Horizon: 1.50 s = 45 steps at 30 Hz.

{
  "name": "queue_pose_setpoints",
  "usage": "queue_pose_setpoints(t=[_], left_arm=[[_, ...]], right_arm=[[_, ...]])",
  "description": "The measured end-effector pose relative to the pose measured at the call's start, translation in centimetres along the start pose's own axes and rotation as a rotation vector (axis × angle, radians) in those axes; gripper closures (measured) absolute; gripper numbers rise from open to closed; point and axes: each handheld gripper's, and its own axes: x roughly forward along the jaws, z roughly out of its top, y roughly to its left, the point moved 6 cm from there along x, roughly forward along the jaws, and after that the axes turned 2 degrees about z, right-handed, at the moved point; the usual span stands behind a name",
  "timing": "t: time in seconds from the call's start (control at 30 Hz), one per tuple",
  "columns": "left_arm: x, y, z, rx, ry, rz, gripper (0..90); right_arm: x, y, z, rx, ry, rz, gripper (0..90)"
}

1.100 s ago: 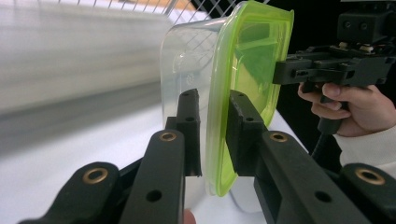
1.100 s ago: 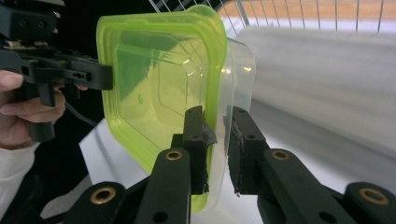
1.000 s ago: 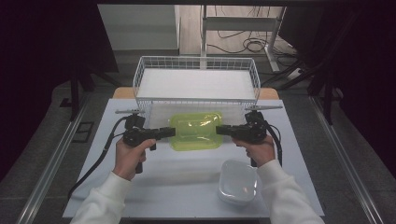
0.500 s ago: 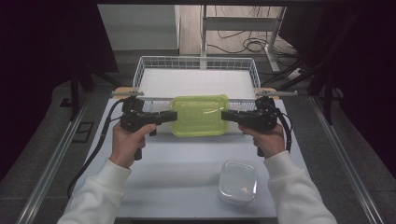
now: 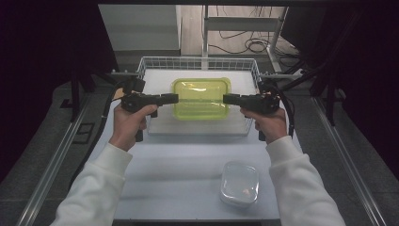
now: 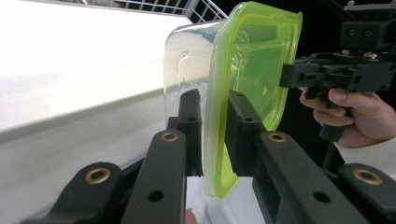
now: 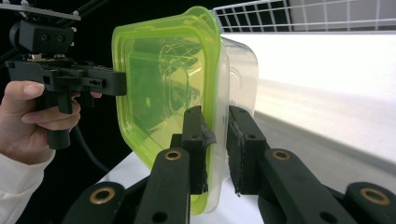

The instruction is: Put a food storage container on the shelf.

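White tabletop runs from the near edge to a wire basket at the far edge, with dark floor and cables beyond it. At the left, a hand in a white sleeve holds the left gripper level, pointing toward the middle; its jaws are clenched on the left rim of a clear box with a green lid. In the left gripper view the pads pinch the lid's edge. The box hangs above the basket's white floor, lid up, carried between both tools. At the right, the other hand mirrors the first: the right gripper points inward, level, its jaws clamped on the box's right rim. Near the table's front right corner lies a second clear box, well apart from the hands. The basket's wire front wall stands between the carried box and the open tabletop.
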Motion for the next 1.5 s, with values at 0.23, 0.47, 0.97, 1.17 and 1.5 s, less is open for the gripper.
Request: queue_pose_setpoints(t=[0.23, 0.47, 0.97, 1.17, 1.5], left_arm=[[1.8, 2.2, 1.8, -0.034, 0.027, -0.014, 78.4], [3.7, 3.9, 4.0, -0.065, 0.049, -0.006, 78.3], [5.9, 6.9, 4.7, -0.185, 0.102, -0.005, 78.3], [7.0, 8.5, 5.3, -0.263, 0.126, -0.012, 75.4], [7.8, 10.0, 5.6, -0.358, 0.139, -0.073, 72.1]], right_arm=[[1.2, -2.2, 1.4, 0.034, 0.01, -0.012, 77.1], [2.5, -4.9, 2.8, 0.092, 0.023, -0.025, 77.3], [4.5, -7.5, 3.5, 0.223, 0.046, -0.063, 77.1], [5.4, -8.6, 3.8, 0.327, 0.035, -0.088, 74.7], [6.3, -9.9, 4.0, 0.466, 0.01, -0.083, 71.8]])
